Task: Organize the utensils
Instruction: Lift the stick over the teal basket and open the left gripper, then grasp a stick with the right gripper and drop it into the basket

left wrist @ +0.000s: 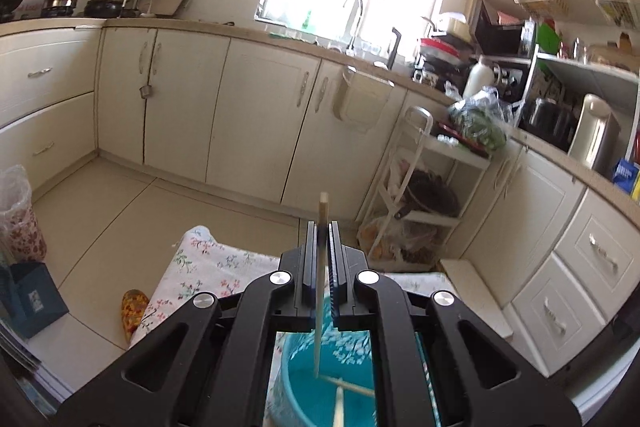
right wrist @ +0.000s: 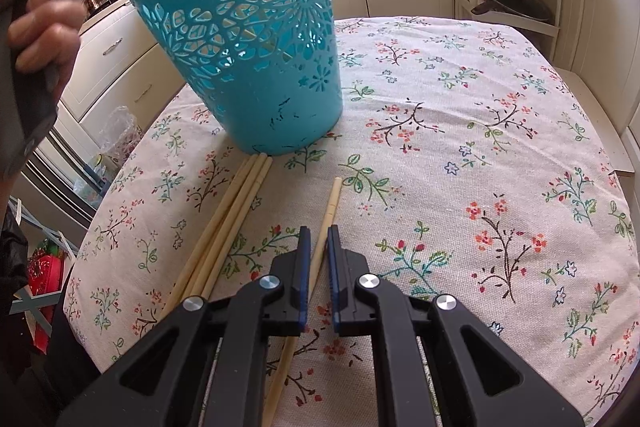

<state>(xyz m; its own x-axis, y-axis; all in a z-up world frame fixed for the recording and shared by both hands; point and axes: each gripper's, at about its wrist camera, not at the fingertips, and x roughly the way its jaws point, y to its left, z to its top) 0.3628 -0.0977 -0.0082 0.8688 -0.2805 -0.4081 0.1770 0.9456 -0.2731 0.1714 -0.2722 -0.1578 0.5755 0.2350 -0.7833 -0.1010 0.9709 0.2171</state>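
My left gripper (left wrist: 321, 227) is shut on a wooden chopstick (left wrist: 320, 291) and holds it upright over the teal basket (left wrist: 304, 379), its lower tip inside. Two more chopsticks (left wrist: 350, 385) lie in the basket's bottom. In the right wrist view the teal cut-out basket (right wrist: 256, 39) stands on the floral tablecloth (right wrist: 460, 147). My right gripper (right wrist: 318, 233) hovers low with its jaws slightly apart on either side of a single chopstick (right wrist: 329, 211) lying on the cloth. Three chopsticks (right wrist: 228, 223) lie together to its left.
A hand (right wrist: 48, 31) shows at the left edge. Kitchen cabinets (left wrist: 224, 115), a white rack (left wrist: 416, 195) and a crowded counter (left wrist: 480, 75) surround the table. A slipper (left wrist: 134, 311) and a bin (left wrist: 18, 215) are on the floor.
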